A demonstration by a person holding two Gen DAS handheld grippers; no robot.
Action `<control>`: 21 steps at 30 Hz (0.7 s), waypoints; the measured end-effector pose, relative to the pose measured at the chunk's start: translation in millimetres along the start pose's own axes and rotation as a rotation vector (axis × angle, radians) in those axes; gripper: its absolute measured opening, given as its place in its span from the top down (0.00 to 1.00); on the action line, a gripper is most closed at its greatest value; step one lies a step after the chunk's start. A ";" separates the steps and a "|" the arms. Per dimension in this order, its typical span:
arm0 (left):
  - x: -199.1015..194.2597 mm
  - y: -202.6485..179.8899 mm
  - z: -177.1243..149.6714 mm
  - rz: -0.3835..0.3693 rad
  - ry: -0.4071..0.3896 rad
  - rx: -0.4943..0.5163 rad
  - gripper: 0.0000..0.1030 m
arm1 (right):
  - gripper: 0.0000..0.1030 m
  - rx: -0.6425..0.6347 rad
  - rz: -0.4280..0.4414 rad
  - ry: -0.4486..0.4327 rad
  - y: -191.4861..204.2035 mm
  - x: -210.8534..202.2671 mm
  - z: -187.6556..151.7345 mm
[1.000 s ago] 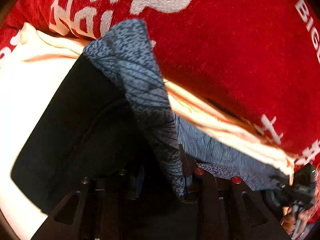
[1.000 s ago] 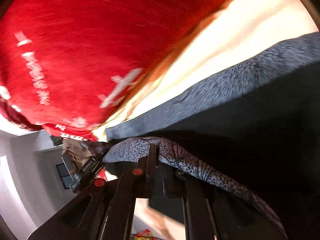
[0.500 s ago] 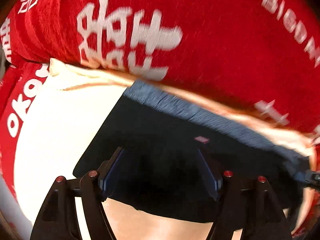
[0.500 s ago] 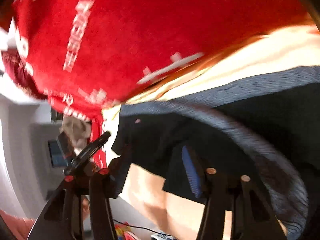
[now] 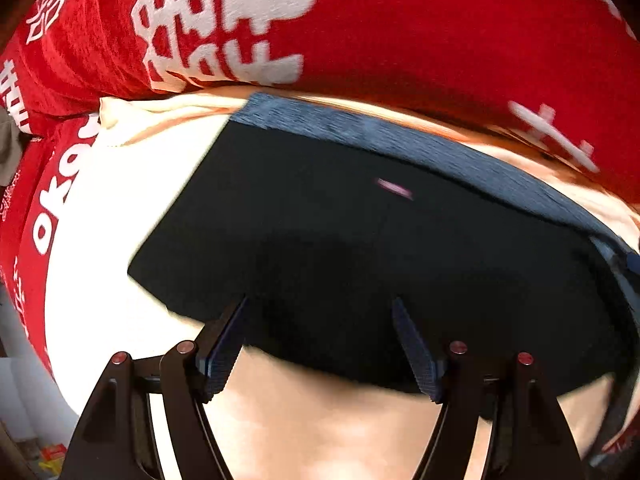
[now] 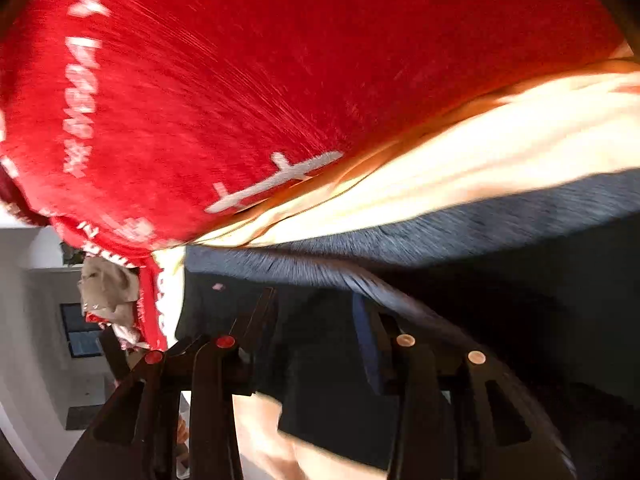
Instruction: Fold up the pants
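Pants [image 5: 360,248], black with a grey-blue patterned band along the far edge, lie folded flat on a pale cream sheet [image 5: 120,208], with a red blanket [image 5: 400,40] bearing white lettering bunched up behind them. Seen from the left wrist, the left gripper [image 5: 320,308] points down over the near edge of the garment with its jaws well apart; nothing is between the blue-padded fingers [image 5: 224,344], and the pads do not press on the cloth, which lies flat beneath them. A small pink label shows on the black fabric further in. Seen from the right wrist, the right gripper [image 6: 316,300] is angled down toward the same pants [image 6: 332,360], over the end nearest the red blanket [image 6: 280,80]. Its jaws stand partly apart and are closing at this moment; black fabric fills the view behind the gap, but whether any fold sits between the pads is hard to tell through the blur, and no pad clearly presses on cloth. The grey-blue band runs across just beyond its fingertips, against the cream sheet [image 6: 480,148]. Beyond the bed's edge, a blurred room with a grey wall is visible.
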State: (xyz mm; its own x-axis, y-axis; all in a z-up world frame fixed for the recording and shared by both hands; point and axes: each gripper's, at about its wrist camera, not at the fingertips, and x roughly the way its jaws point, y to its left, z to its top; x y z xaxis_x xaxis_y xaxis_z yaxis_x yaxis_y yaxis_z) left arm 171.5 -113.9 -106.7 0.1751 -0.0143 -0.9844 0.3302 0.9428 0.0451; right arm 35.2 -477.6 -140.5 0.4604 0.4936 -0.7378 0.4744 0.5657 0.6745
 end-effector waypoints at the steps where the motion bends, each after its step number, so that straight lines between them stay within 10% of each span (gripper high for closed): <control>1: -6.0 -6.6 -5.6 -0.009 0.006 0.011 0.29 | 0.55 -0.002 0.012 -0.009 -1.0 -12.4 -8.6; 21: -55.7 -237.0 -95.3 -0.437 0.129 0.449 0.29 | 0.51 0.589 -0.111 -0.358 -204.1 -191.4 -287.2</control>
State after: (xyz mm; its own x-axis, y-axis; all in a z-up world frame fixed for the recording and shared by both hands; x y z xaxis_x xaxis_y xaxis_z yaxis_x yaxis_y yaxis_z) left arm -4.9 -304.9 -78.7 -0.1671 -0.2992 -0.9394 0.7072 0.6276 -0.3257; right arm -365.3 -497.8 -144.5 0.5563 0.1482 -0.8176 0.8144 0.0982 0.5719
